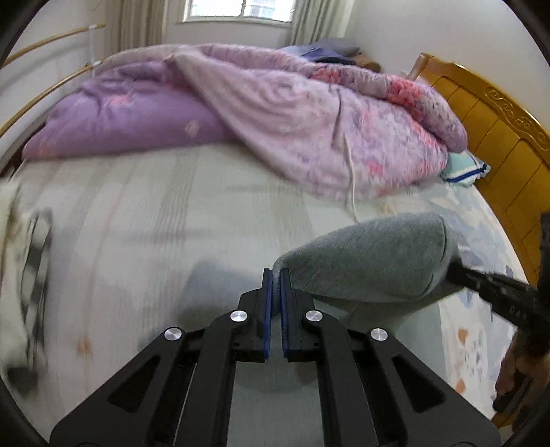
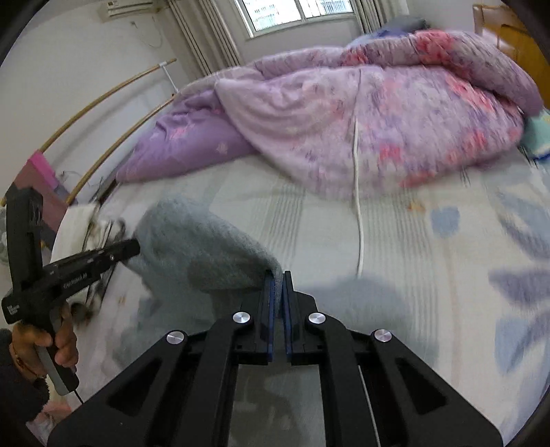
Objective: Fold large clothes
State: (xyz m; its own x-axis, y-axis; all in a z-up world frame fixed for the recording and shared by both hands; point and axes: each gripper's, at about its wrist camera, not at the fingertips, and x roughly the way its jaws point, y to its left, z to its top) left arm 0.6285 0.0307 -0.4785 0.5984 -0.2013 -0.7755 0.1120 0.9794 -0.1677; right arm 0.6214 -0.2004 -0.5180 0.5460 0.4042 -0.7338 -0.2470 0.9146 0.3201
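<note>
Grey knit garment (image 1: 371, 261) pinched in the bottom centre of the left wrist view between the blue pads of the left gripper (image 1: 276, 275), jaws all but closed on a thin fold of it. Same grey garment (image 2: 202, 247) clamped likewise in the right wrist view by the right gripper (image 2: 278, 276), jaws nearly together on the cloth edge. Stretched as a lifted band between the two grippers, clear of the sheet, with a soft shadow below it. Held in a hand (image 2: 60, 338) at the lower left of the right wrist view, the other gripper's black body. Open, pale striped bed sheet (image 1: 144, 220) ahead and to the left in the left wrist view; more bare sheet with blue leaf prints to the right in the right wrist view. Blurred white cloth with dark marks (image 1: 24, 275) at the left edge of the left wrist view. White cord (image 2: 359, 213) running down the middle of the sheet from the quilt. Heaped pink and purple quilt (image 1: 292, 120) across the upper half, closing off the far side of the bed. Wooden headboard (image 1: 495, 137) along the right edge; small teal pillow (image 1: 464, 170) tucked beside it. Curved wooden rails (image 2: 113, 113) at the upper left of the right wrist view, window (image 1: 240, 10) and curtains beyond.
</note>
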